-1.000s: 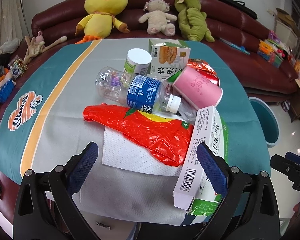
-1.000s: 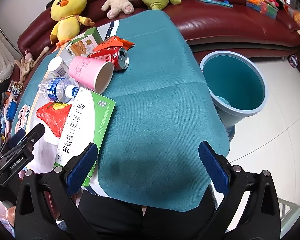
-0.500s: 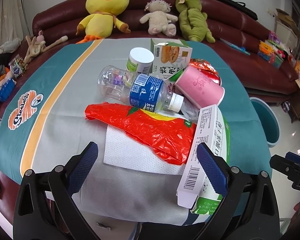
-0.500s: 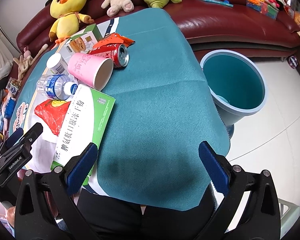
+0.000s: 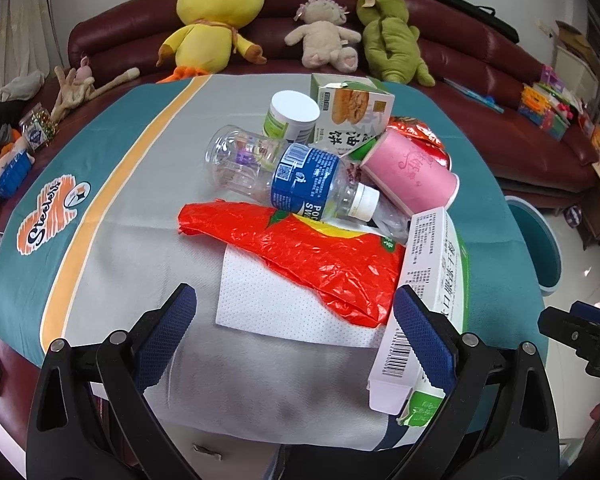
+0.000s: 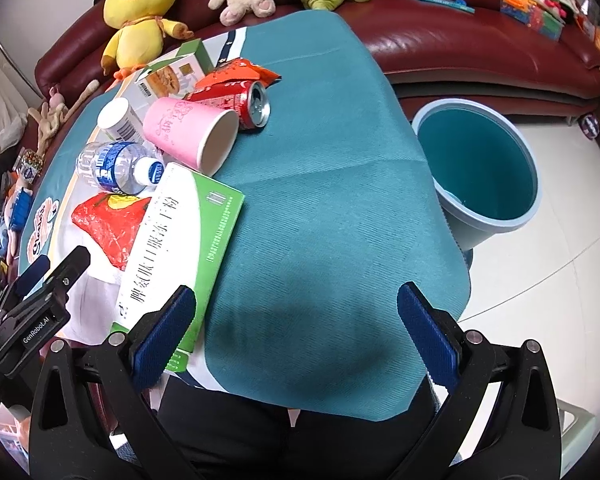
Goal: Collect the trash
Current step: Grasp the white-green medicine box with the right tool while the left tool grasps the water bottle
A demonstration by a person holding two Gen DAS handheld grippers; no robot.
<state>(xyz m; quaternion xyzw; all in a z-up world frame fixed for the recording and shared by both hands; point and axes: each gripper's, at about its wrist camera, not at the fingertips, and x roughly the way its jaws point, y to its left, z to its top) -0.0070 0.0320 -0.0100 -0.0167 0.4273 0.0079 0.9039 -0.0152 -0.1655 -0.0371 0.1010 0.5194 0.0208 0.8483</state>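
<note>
Your left gripper (image 5: 294,318) hangs with jaws apart over the white napkin (image 5: 268,304) and red plastic bag (image 5: 312,254). Your right gripper (image 6: 296,318) is likewise spread wide, holding nothing, with the green-and-white box (image 6: 180,248) beside its left finger.

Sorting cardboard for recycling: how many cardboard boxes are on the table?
2. The green-and-white medicine box lies at the table's near edge, beside the red plastic bag. The biscuit box stands at the pile's far side, behind the pink paper cup. Others may be hidden.
</note>
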